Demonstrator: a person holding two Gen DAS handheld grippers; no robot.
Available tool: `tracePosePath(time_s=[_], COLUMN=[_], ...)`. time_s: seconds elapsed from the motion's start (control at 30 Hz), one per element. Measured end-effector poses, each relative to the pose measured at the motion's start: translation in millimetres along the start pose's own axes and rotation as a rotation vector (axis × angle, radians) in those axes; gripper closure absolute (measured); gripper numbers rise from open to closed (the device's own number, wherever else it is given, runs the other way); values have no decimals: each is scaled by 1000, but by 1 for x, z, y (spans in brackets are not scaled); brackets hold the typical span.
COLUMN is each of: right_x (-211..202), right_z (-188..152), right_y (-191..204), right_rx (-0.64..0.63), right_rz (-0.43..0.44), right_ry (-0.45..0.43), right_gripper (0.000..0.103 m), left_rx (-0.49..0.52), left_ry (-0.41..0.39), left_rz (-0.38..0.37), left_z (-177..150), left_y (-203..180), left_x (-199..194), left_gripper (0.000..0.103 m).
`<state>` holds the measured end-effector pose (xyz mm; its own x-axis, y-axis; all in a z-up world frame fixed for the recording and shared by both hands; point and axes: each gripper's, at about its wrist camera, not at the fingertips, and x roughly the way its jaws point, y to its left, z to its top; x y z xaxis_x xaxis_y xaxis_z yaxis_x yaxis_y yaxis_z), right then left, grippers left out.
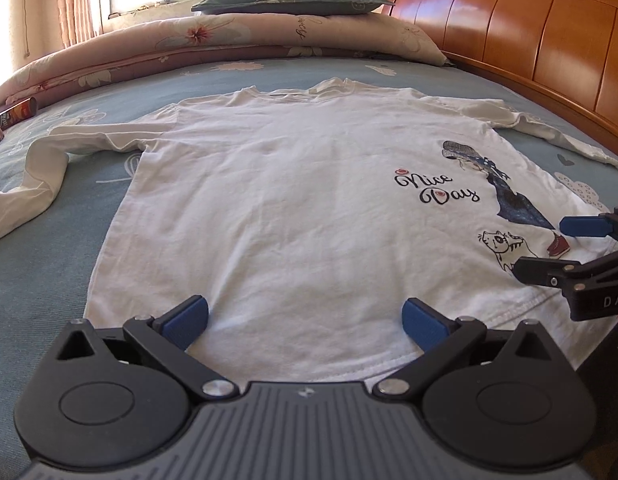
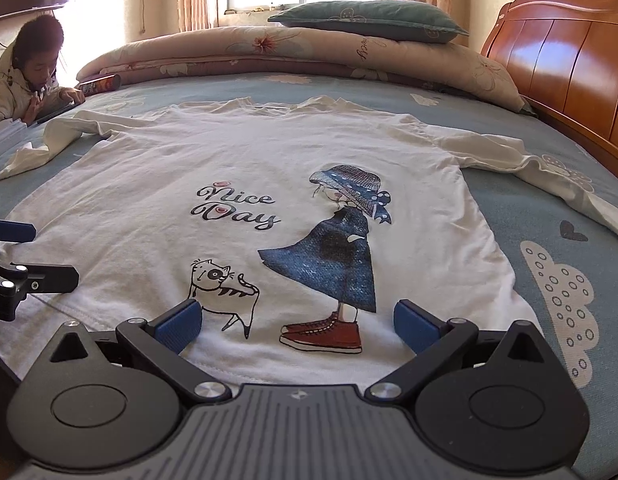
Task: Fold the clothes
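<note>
A white long-sleeved shirt (image 1: 277, 200) lies flat, front up, on the blue bedsheet (image 1: 41, 272), its hem toward me and both sleeves spread out. It bears a "Nice Day" print with a girl and a cat (image 2: 325, 240). My left gripper (image 1: 305, 320) is open and empty just above the hem, left of the print. My right gripper (image 2: 297, 322) is open and empty over the hem at the girl's red shoes. It also shows in the left wrist view (image 1: 545, 248) at the right edge. The left gripper shows in the right wrist view (image 2: 41, 256) at the left edge.
A folded floral quilt (image 2: 269, 52) with a green pillow (image 2: 369, 20) lies at the far side of the bed. A wooden headboard (image 2: 569, 68) runs along the right. A child (image 2: 29, 76) leans on the far left edge beside a snack tube (image 2: 101, 84).
</note>
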<state>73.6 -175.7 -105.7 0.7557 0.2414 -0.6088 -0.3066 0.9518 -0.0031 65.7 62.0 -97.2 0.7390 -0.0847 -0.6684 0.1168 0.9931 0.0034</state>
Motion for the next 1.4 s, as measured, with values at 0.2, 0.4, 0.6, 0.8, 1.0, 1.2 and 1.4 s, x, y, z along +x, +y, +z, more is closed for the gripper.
tracePosePath(time_s=[0.2,0.4,0.6,0.8,1.0,1.2,1.4], right_x=[-1,-2,0,0,0,1,5], right_z=[-1,-3,-3,-4,-4,-1,4], right_y=[1,2,5,5,6,8,12], right_rx=[-7,-7,2,5,4,14,39], right_rz=[-5,-9,-26,-30,-33,-53,-86], right_ry=[-5,-18,-30,-44,-48,-41,-18], right_gripper=[0,0,0,0,0,0,0], left_rx=[-17,28,88,38,-52,-98,-164], left_ry=[2,66,-10,31,29,36,74], left_rz=[16,-2,36,111,66,57,1], left_z=[-1,13,62,78,65,65,61], left_y=[-3,-2,-13,-13,2,19,33], left_x=[1,6,14,58,69,66,50], left_gripper=[1,1,1,1,1,1,1])
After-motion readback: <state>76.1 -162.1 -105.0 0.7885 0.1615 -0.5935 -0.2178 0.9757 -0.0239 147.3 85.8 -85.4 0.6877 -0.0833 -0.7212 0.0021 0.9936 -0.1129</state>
